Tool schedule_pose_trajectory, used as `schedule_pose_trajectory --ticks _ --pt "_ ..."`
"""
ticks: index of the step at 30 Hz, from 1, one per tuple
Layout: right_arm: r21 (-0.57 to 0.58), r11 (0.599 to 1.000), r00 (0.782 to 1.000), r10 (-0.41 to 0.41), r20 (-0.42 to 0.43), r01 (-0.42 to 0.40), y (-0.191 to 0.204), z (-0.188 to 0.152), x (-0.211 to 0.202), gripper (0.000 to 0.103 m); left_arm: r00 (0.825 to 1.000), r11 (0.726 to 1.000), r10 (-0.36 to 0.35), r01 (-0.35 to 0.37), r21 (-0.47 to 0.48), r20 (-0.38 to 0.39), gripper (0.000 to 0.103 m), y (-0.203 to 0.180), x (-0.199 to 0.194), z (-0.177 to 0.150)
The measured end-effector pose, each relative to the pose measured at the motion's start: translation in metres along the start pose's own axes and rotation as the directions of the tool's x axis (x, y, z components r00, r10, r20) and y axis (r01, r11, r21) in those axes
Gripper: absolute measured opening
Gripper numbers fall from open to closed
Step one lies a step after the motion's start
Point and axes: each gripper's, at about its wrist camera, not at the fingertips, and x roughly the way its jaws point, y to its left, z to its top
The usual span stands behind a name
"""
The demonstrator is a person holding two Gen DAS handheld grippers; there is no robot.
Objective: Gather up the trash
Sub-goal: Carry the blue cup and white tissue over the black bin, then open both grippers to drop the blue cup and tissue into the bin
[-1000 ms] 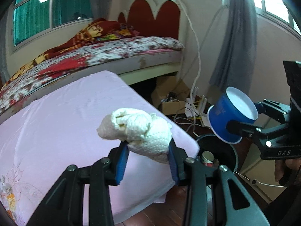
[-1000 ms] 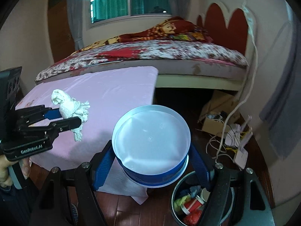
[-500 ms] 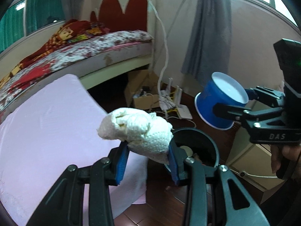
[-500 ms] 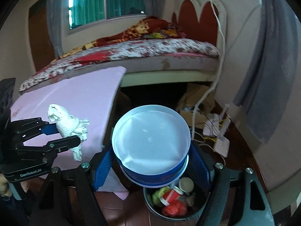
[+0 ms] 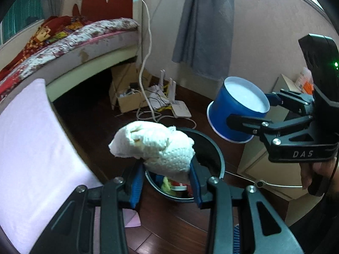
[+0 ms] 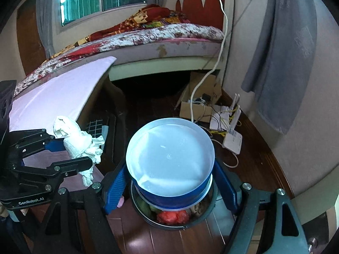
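My left gripper (image 5: 165,182) is shut on a crumpled white paper towel (image 5: 154,146) and holds it in the air above the near rim of a round black trash bin (image 5: 214,148) on the floor. The bin holds colourful rubbish. My right gripper (image 6: 169,180) is shut on a blue paper cup (image 6: 169,160) with a white inside, directly over the bin (image 6: 203,213). In the left wrist view the cup (image 5: 237,110) hangs to the right of the bin. In the right wrist view the towel (image 6: 78,139) is at the left.
A table under a pink cloth (image 5: 31,148) stands left of the bin. Behind are a bed (image 6: 148,38), a cardboard box (image 5: 129,99) with cables, white routers (image 6: 231,135) on the dark wood floor, a grey curtain (image 5: 205,27) and a cream cabinet (image 5: 264,169) at the right.
Both grippers have swung away from the pink table toward the trash bin, carrying the towel and the cup. The bin now lies right under them.
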Motion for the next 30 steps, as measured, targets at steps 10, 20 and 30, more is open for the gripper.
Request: schedule_pose_trajectory --ticks 10,20,30 --pt "-0.003 1.0 0.994 -0.009 -0.11 0.009 -0.025 -0.034 0.044 0.079 0.997 0.999 -0.046 0.047 0.007 -0.066 0.04 -0.01 0.046 -0.001" --pt "-0.058 0.998 0.984 -0.008 -0.179 -0.003 -0.028 -0.048 0.088 0.079 0.975 0.993 -0.114 0.111 -0.028 -0.189 0.04 -0.005 0.101 -0.013" --pt "-0.171 0.984 0.959 -0.102 -0.264 0.058 -0.024 -0.061 0.138 0.103 0.975 0.991 -0.105 0.085 -0.108 -0.198 0.098 0.003 0.121 -0.022"
